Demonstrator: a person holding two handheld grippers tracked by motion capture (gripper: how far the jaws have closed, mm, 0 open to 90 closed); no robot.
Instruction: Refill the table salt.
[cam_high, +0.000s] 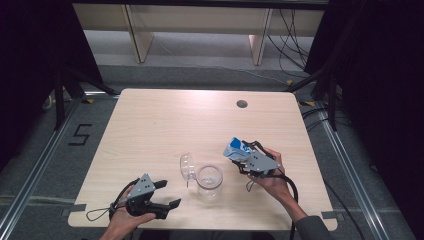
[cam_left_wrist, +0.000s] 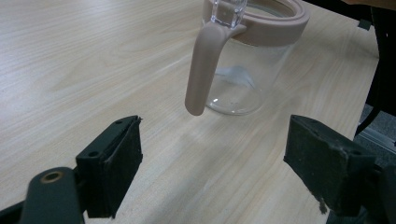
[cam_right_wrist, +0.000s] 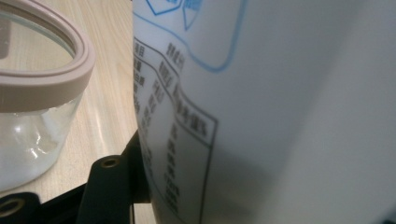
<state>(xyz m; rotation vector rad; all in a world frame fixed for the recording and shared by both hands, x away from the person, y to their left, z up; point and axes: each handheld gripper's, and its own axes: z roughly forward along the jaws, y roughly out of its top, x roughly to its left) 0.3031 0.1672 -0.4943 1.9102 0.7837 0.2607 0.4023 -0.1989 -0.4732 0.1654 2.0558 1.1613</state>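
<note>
Light wood table, round cable hole far right. Floor marking "5" left. Wooden bench legs far back.

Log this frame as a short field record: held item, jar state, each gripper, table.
held item: blue and white carton, tilted, clamped in the right gripper beside and above the jar
jar: clear glass jar upright on the table, lid swung open, beige rim
jar contents: looks empty
left gripper: fingers apart, nothing between them, pointed at the jar, short of it
table: light wood table, cable hole at far side
</note>
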